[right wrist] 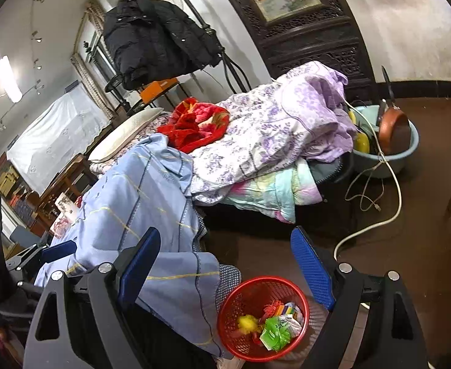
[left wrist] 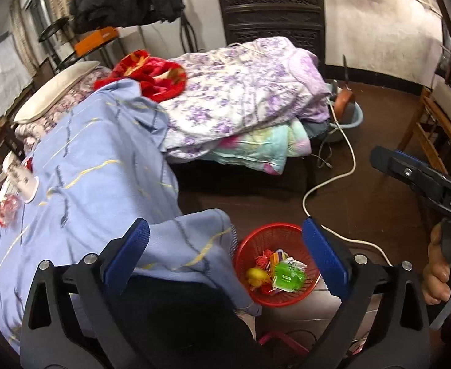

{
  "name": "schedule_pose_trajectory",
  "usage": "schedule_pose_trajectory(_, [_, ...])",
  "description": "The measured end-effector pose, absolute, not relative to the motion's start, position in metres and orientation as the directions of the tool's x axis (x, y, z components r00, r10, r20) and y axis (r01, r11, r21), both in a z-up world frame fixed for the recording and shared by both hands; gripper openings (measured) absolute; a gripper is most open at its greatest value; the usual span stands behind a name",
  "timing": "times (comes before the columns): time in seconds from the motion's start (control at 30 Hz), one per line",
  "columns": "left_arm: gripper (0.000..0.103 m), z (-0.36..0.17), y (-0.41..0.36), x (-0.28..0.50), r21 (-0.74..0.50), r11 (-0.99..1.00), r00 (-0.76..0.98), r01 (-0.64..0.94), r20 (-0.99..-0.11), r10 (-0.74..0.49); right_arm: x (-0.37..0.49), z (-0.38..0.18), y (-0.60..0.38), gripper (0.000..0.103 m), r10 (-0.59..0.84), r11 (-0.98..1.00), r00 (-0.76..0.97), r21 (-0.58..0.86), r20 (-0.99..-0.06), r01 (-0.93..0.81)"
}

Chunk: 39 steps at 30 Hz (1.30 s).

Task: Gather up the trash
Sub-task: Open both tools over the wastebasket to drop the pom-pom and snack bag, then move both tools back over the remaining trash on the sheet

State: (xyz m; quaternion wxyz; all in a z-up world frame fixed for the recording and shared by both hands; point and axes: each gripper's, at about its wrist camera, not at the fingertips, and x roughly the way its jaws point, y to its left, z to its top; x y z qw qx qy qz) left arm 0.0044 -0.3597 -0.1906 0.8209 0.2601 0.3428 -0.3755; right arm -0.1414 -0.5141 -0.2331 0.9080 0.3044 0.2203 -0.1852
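The red mesh basket (left wrist: 250, 264) stands on the floor just beside the hanging corner of the blue cloth (left wrist: 81, 184). Inside it lie a green wrapper (left wrist: 288, 276), a yellow lump (left wrist: 254, 276) and several red and multicoloured wrappers (left wrist: 267, 259). The left gripper (left wrist: 225, 252) hangs above it with its 2 blue fingers spread wide and nothing between them; in its view the basket sits between the fingers, toward the right one. The right gripper (right wrist: 225, 264) also stands apart and empty, with the basket (right wrist: 234, 316) low between its fingers. In the left view a hand (left wrist: 439, 273) grips the right gripper's handle at the right edge.

The floor (left wrist: 363, 196) is dark brown, with pale tiles under the basket. A white cable (left wrist: 345, 172) snakes across it. Behind lies a bed heaped with a purple floral quilt (left wrist: 241, 92) and a red blanket (left wrist: 151, 73). On the far left of the blue cloth lie a white object (left wrist: 22, 181) and a clear red-printed wrapper (left wrist: 7, 209).
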Motion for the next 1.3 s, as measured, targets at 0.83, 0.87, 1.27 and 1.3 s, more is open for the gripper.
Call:
schedule_pose_trajectory(0.83, [0.096, -0.114, -0.194, 0.046, 0.114, 0.847, 0.740, 0.519, -0.555, -0.379, -0.059, -0.096, -0.359, 0.097, -0.039, 0.944, 0.937, 0.295, -0.347, 0.148])
schedule_pose_trajectory(0.87, [0.096, -0.113, -0.187, 0.051, 0.109, 0.855, 0.747, 0.507, -0.551, -0.372, -0.053, -0.093, -0.352, 0.097, -0.028, 0.946, 0.938, 0.294, -0.346, 0.137])
schedule_pose_trajectory(1.27, [0.096, -0.146, -0.069, 0.143, -0.015, 0.966, 0.766, 0.260, -0.605, -0.215, 0.064, -0.132, -0.269, 0.097, -0.004, 0.973, 0.861, 0.197, -0.508, 0.121])
schedule_pose_trajectory(1.3, [0.096, -0.149, -0.058, 0.152, -0.029, 0.971, 0.763, 0.237, -0.613, -0.205, 0.070, -0.137, -0.266, 0.097, 0.002, 0.972, 0.853, 0.201, -0.522, 0.121])
